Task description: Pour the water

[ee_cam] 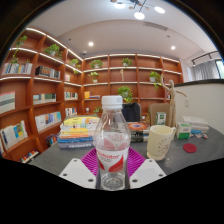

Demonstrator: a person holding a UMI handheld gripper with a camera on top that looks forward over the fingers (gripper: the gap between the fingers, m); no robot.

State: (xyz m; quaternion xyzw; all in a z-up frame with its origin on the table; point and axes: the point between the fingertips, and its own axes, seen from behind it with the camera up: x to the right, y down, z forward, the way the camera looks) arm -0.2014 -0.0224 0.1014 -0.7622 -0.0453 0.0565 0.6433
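A clear plastic water bottle (113, 140) with a red and white label and a pale cap stands upright between my gripper's (112, 163) two fingers. The magenta pads (92, 160) press on both its sides at label height, so the gripper is shut on it. The bottle's base shows low between the white fingers (79, 172), and I cannot tell whether it rests on the table. A cream mug (160, 141) with a handle stands on the grey table (60, 158), ahead and to the right of the bottle.
A stack of books (77, 133) lies on the table beyond the left finger. A small red object (190, 148) and boxes (194, 129) sit to the right past the mug. Orange bookshelves (40, 90) with potted plants (125, 95) line the walls behind.
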